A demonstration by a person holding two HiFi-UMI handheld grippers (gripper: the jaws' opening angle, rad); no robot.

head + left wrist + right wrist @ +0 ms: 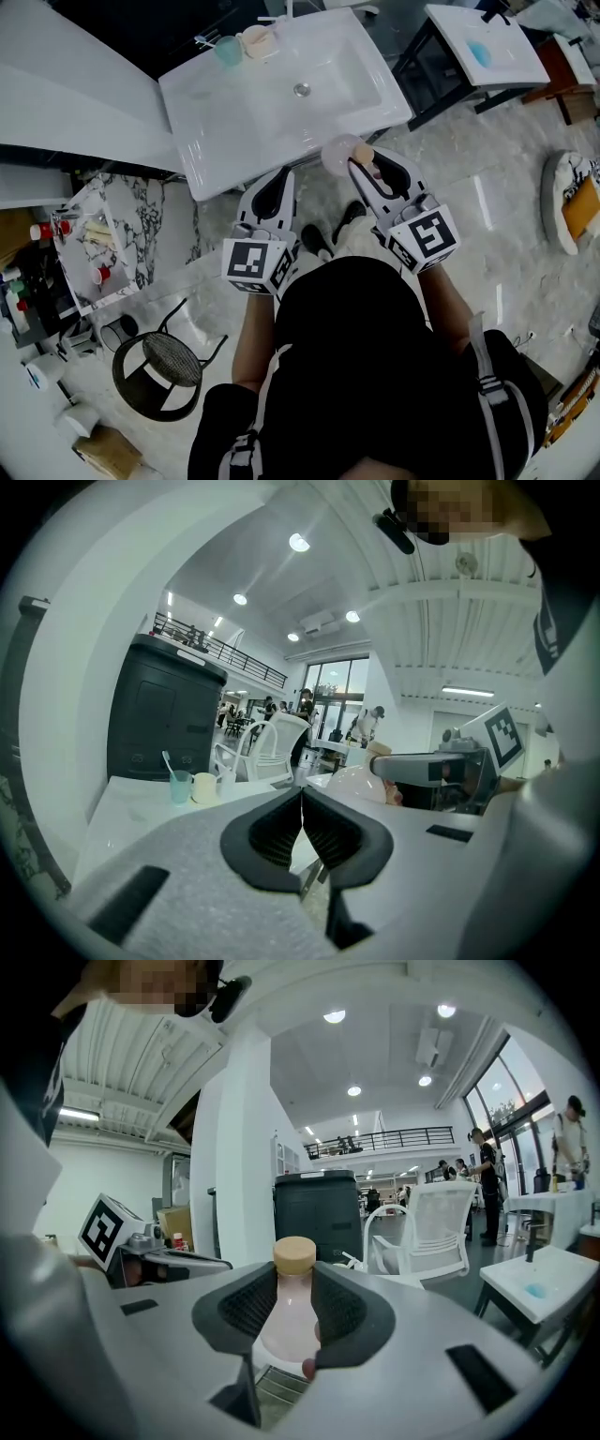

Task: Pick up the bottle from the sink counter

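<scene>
A pale pink bottle [339,154] with a tan cap sits between the jaws of my right gripper [362,171], which is shut on it. The bottle hangs in the air just off the front edge of the white sink counter [216,112]. In the right gripper view the bottle [289,1321] stands upright, its round body pressed between the ribbed pads [246,1309]. My left gripper [280,183] is beside it to the left, jaws shut with nothing held. The left gripper view shows its closed jaws [302,810] and the bottle [360,784] off to the right.
A teal cup [228,49] and a cream cup [256,41] stand at the sink counter's back edge. A second basin table [487,42] is at the top right. A marble shelf [94,244] and a round mesh stool [167,361] are at the left.
</scene>
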